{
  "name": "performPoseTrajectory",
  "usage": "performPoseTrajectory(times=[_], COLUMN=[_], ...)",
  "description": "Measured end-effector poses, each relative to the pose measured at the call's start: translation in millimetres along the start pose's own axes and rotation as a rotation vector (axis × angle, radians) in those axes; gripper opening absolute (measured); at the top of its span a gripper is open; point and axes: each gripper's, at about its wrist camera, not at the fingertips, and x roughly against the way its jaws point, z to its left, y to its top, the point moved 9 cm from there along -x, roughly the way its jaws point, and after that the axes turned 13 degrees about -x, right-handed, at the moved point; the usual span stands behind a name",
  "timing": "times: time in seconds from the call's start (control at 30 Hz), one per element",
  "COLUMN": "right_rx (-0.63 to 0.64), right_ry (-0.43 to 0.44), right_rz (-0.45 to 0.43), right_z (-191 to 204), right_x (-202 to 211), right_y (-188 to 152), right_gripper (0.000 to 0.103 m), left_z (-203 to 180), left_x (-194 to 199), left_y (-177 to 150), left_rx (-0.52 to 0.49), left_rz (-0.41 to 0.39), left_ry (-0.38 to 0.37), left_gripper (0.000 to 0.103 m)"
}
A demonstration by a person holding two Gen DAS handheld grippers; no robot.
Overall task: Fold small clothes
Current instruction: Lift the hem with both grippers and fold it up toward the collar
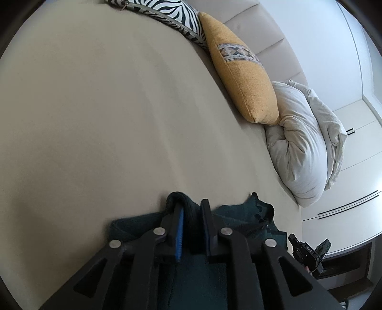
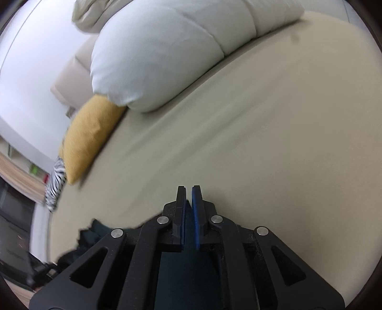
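A dark green garment [image 1: 241, 217] hangs above the beige bed [image 1: 95, 119], bunched under both tools. My left gripper [image 1: 192, 209] is shut on a thick fold of its edge, cloth bulging between the blue pads. My right gripper [image 2: 188, 193] is shut on the same garment [image 2: 95, 232], jaws almost touching, with cloth showing below and to the left of the fingers. In the left wrist view the right gripper's body [image 1: 308, 252] shows at the lower right, beside the garment. Most of the garment is hidden beneath the grippers.
A yellow cushion [image 1: 241, 76], a zebra-print cushion [image 1: 172, 12] and a rolled white duvet [image 1: 303, 143] lie along the bed's headboard side. White cabinets [image 1: 346, 202] stand beyond the bed. The beige sheet [image 2: 262, 143] stretches ahead of both grippers.
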Motion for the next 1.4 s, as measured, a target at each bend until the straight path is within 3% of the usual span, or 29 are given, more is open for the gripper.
performPoseTrajectory(times=[0.03, 0.1, 0.13, 0.17, 0.2, 0.27, 0.33, 0.4, 0.5, 0.63, 0.8, 0.97, 1.03, 1.13, 1.17, 1.2, 1.3, 1.4], right_rx=[0.029, 0.062, 0.1, 0.129, 0.159, 0.213, 0.251, 0.298, 0.341, 0.374, 0.316, 0.263, 0.231, 0.267, 0.289, 0.297, 0.315, 0.358], right_ry=[-0.021, -0.029, -0.034, -0.046, -0.061, -0.099, -0.117, -0.14, -0.143, -0.132, -0.087, -0.17, -0.169, -0.14, -0.134, -0.133, -0.087, -0.106], right_rz=[0.002, 0.012, 0.026, 0.033, 0.041, 0.075, 0.124, 0.119, 0.086, -0.003, -0.096, -0.063, -0.015, -0.037, -0.039, -0.034, -0.002, 0.04], right_z=[0, 2, 7, 11, 15, 22, 25, 27, 37, 52, 56, 25, 20, 31, 36, 38, 45, 47], right_x=[0, -2, -4, -5, -8, -20, -33, -41, -41, -29, -20, -53, -63, -53, -51, -50, -51, -59], right_y=[-2, -2, -4, -8, -11, -19, -28, -34, -33, -21, -3, 2, 2, 3, 0, -3, -10, -22], right_gripper=[0.01, 0.024, 0.027, 0.033, 0.047, 0.058, 0.052, 0.026, 0.006, 0.005, 0.005, 0.006, 0.008, 0.025, 0.041, 0.052, 0.052, 0.044], left_z=[-2, -6, -6, -7, -9, -12, -10, -7, -3, 1, 6, 10, 9, 0, -2, -4, -7, -17], left_x=[7, 14, 17, 20, 23, 25, 21, 20, 22, 24, 24, 36, 49, 45, 40, 31, 7, -15], left_y=[-2, -3, -4, -5, -5, -10, -16, -19, -18, -15, -14, -12, -8, 1, 3, 5, 10, 8], left_rx=[-0.019, -0.045, -0.053, -0.059, -0.067, -0.088, -0.103, -0.104, -0.077, -0.036, -0.014, 0.019, 0.017, -0.071, -0.095, -0.131, -0.212, -0.295], left_rz=[-0.01, -0.022, -0.025, -0.033, -0.038, -0.041, -0.03, -0.035, -0.052, -0.086, -0.109, -0.169, -0.21, -0.183, -0.163, -0.124, -0.051, 0.016], left_ry=[0.01, 0.036, 0.057, 0.065, 0.068, 0.079, 0.096, 0.095, 0.08, 0.065, 0.052, 0.049, 0.06, 0.128, 0.143, 0.161, 0.229, 0.257], left_gripper=[0.034, 0.054, 0.059, 0.059, 0.059, 0.059, 0.059, 0.059, 0.058, 0.058, 0.058, 0.059, 0.067, 0.08, 0.081, 0.082, 0.077, 0.05])
